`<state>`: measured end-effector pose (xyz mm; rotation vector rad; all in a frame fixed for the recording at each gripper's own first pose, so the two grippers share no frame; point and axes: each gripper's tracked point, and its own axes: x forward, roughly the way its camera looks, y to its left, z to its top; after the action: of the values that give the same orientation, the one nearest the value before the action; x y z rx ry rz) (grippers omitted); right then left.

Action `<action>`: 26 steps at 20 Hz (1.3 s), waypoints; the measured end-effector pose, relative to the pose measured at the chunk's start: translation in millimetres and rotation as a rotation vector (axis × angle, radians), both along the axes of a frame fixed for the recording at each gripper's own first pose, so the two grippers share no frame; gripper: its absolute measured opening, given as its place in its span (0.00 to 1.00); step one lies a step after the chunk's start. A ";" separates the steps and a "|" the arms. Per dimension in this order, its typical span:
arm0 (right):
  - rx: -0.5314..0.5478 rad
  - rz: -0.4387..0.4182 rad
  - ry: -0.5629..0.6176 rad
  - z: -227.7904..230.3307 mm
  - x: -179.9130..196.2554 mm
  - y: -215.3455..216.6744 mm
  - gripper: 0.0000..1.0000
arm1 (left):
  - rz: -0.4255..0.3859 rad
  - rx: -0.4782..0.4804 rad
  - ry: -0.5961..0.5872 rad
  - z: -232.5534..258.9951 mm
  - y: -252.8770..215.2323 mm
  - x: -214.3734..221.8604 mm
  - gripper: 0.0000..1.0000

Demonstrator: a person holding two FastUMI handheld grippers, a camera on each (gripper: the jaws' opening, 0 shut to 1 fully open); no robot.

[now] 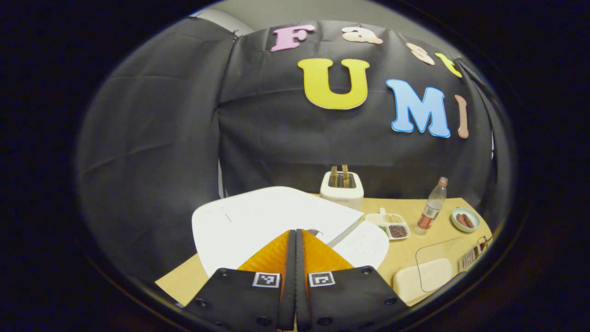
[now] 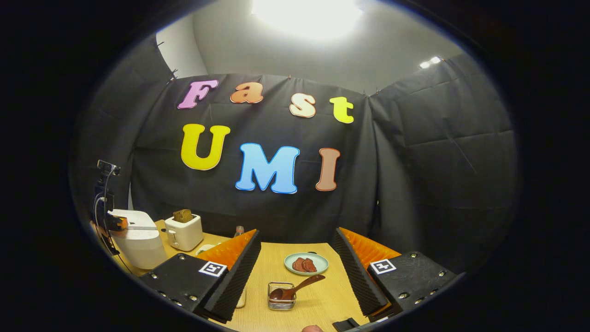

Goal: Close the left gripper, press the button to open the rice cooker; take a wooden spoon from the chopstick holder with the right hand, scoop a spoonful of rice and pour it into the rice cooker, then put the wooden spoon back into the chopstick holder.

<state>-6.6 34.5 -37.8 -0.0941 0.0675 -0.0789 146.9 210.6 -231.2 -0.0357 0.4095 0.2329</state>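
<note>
My left gripper [image 1: 295, 236] is shut with nothing between its fingers, its tips low over the front of the white rice cooker [image 1: 258, 214], beside a small dark spot on the lid. The lid lies down. In the right gripper view the cooker [image 2: 138, 242] stands at the far left with the left gripper [image 2: 117, 223] on top of it. My right gripper [image 2: 295, 276] is open above the table. Between its fingers, a little ahead, stands a wire chopstick holder [image 2: 281, 299] with a wooden spoon [image 2: 297, 287] leaning in it. A divided tray of grains [image 1: 394, 226] sits right of the cooker.
A white toaster [image 1: 342, 189] with toast stands behind the cooker. A bottle [image 1: 431, 208] and a bowl of brown food [image 1: 465, 219] lie to the right; that bowl [image 2: 306, 263] sits just beyond the holder. A clear board [image 1: 442, 263] lies near the table's front edge.
</note>
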 end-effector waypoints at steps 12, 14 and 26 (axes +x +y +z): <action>0.120 0.023 0.028 -31.8 36.2 -34.9 0.97 | 0.033 0.090 -0.303 154.6 -23.8 -43.5 0.99; 0.153 0.019 0.061 -47.7 45.8 -42.7 0.97 | 0.022 0.077 -0.335 169.5 -41.6 -60.3 0.99; 0.349 -0.001 0.294 -159.3 83.0 -65.3 0.98 | -0.036 0.096 -0.382 221.3 -100.7 -126.9 0.99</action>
<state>76.4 -30.9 -197.1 0.2446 0.3738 -0.0529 19.9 109.9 -9.9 0.0220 0.0183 0.2044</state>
